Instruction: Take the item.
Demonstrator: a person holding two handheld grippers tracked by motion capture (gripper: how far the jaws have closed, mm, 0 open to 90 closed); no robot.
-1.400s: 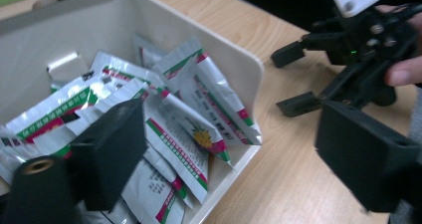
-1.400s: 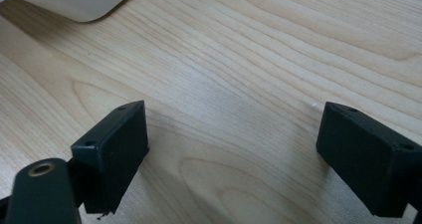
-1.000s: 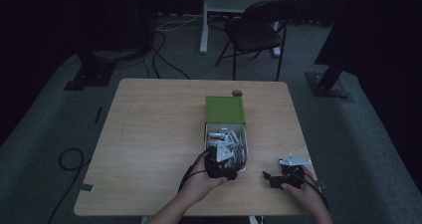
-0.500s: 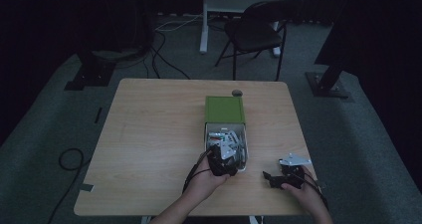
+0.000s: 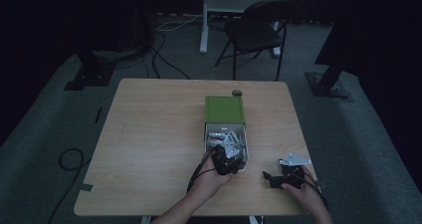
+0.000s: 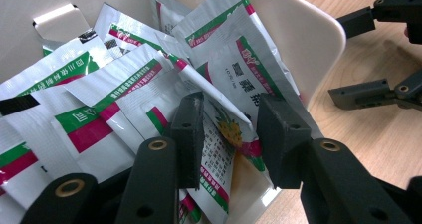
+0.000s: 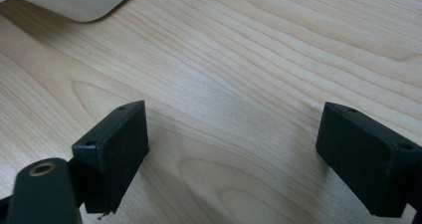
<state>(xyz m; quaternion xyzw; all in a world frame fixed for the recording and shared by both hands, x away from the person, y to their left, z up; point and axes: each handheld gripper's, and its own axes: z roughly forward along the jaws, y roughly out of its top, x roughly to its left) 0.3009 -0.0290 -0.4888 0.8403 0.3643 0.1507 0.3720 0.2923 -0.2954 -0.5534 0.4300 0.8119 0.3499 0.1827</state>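
Now the left gripper (image 6: 229, 134) is seen dipped into the near end of the white tray (image 5: 243, 160), jaws parted narrowly around a sachet (image 6: 221, 134); further right, the right gripper (image 7: 231, 159) is held wide open, low over the bare table (image 5: 149, 134)

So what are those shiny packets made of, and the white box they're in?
The packets look like thin plastic or foil film: glossy, crinkled, with printed green and pink bands. The white box seems to be smooth moulded plastic, matte, with a rounded rim. The table shows pale wood grain, though it could be a laminate.
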